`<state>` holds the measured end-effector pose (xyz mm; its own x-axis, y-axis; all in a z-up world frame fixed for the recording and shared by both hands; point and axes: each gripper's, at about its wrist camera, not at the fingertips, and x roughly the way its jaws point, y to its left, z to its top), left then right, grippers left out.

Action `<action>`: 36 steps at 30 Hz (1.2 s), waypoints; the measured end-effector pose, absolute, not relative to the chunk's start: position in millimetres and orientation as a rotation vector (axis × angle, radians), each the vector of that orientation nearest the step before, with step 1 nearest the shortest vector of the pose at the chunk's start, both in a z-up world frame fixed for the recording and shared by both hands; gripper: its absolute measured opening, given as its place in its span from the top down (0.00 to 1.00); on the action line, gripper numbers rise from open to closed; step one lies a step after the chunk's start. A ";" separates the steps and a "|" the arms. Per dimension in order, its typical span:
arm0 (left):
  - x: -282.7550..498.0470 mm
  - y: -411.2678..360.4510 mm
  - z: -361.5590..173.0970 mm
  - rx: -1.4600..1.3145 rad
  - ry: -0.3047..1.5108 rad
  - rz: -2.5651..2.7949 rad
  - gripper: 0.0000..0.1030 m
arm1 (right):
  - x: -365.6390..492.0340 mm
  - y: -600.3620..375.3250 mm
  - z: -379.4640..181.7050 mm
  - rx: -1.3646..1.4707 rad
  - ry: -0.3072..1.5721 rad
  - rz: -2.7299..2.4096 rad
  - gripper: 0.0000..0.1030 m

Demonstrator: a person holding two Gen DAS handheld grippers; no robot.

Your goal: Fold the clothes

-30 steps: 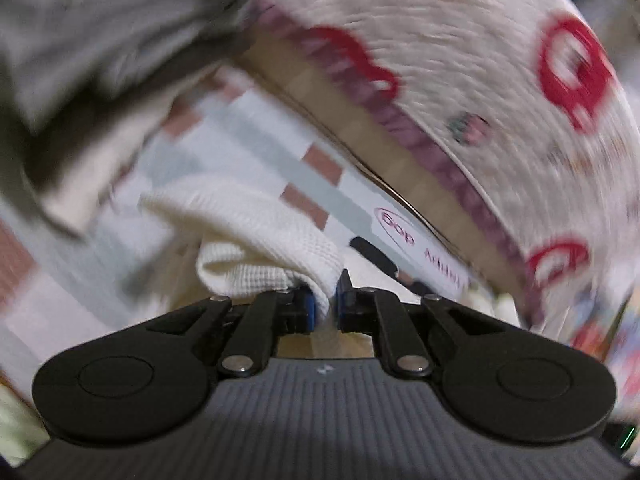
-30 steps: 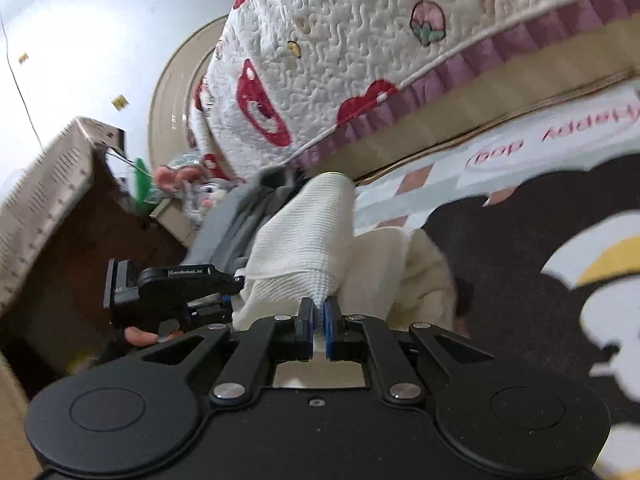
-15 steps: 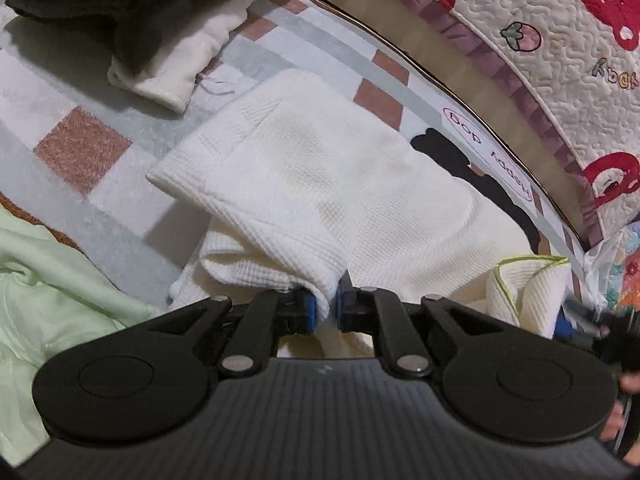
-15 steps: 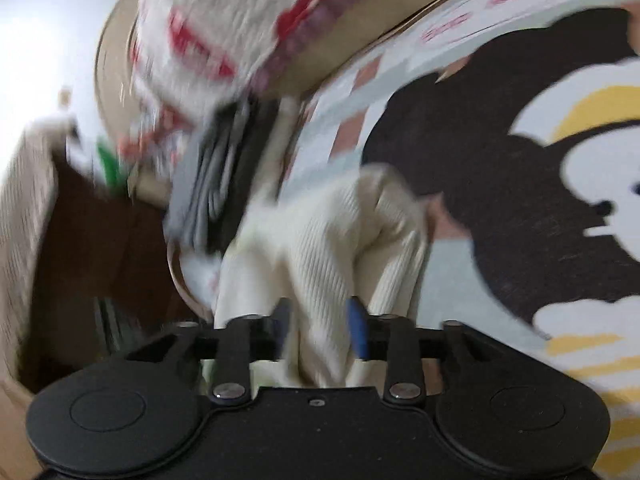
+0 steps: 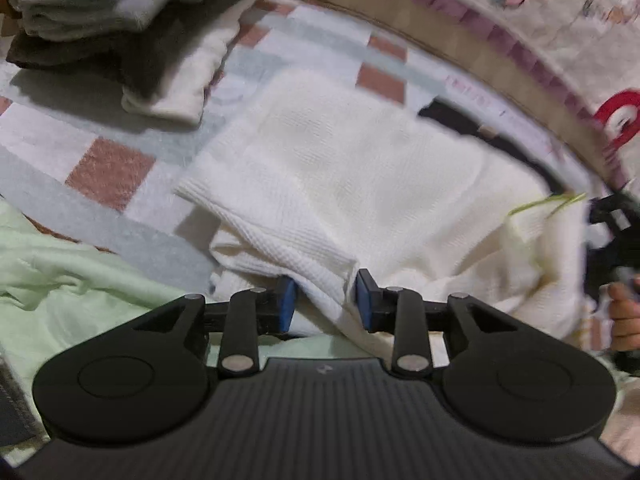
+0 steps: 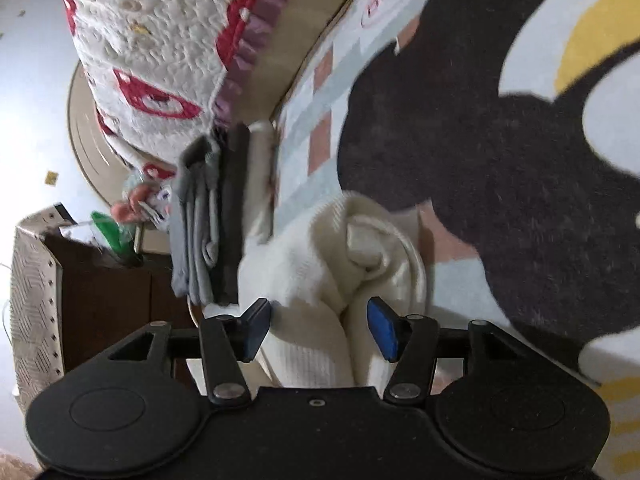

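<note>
A cream waffle-knit garment [image 5: 352, 176] lies folded on the patterned rug [image 5: 108, 168]. My left gripper [image 5: 325, 300] sits at its near edge; its jaws are opening, a fold of the cloth lies loose between the blue pads, which stand apart from it. In the right wrist view the same cream garment [image 6: 332, 256] is bunched up in front of my right gripper [image 6: 320, 328]. That gripper's jaws are opening too, wide apart, with cloth between them but not pinched. The other gripper and a hand [image 5: 624, 312] show at the right edge of the left wrist view.
A stack of folded grey, dark and cream clothes [image 5: 120, 24] sits on the rug at the upper left. A pale green garment [image 5: 60, 276] lies at the lower left. A quilted bed cover [image 6: 160, 40] with red print hangs beside the rug. A dark wooden cabinet [image 6: 112, 304] stands behind.
Both grippers have lowered the cream garment onto the rug and spread their jaws off it. The right gripper has rolled, so its view is tilted.
</note>
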<state>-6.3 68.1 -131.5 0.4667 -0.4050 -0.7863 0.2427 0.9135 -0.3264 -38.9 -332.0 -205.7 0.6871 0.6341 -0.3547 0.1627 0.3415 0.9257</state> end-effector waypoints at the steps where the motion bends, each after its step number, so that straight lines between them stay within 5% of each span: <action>1: -6.8 73.7 -120.9 -0.194 0.979 -0.406 0.69 | -37.4 -334.5 -205.2 1.218 0.789 0.346 0.40; 7: 24.7 62.3 -52.1 -0.045 0.695 -0.282 0.50 | -15.0 -332.4 -224.1 1.297 0.858 0.355 0.34; 13: 95.2 -6.8 -84.7 -0.031 0.831 -0.489 0.49 | 3.4 -319.8 -224.3 1.284 0.878 0.327 0.26; 16: 101.6 -27.5 -111.9 0.070 0.832 -0.429 0.49 | 9.0 -310.5 -226.1 1.314 0.829 0.305 0.15; 17: 101.0 -29.3 -119.8 0.099 0.833 -0.408 0.51 | 7.8 -306.4 -222.4 1.268 0.809 0.290 0.18; 19: 95.7 -30.4 -130.9 0.173 0.810 -0.383 0.50 | 2.7 -299.0 -212.8 1.137 0.760 0.258 0.51; 23: 92.6 -28.9 -137.2 0.230 0.797 -0.336 0.49 | -1.4 -296.4 -199.9 0.983 0.670 0.259 0.64; 30: 107.8 -44.6 -126.5 0.238 0.737 -0.304 0.51 | 17.8 -304.0 -165.3 0.703 0.500 0.252 0.66; 36: 115.3 -22.3 -131.8 0.093 0.819 -0.297 0.48 | 45.0 -360.0 -210.5 1.081 0.797 0.269 0.53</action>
<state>115.3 -22.3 -131.8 0.6442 -0.2250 -0.7310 0.2964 0.9545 -0.0327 44.9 -360.0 -210.5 0.6980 0.5598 -0.4465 0.1756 0.4707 0.8646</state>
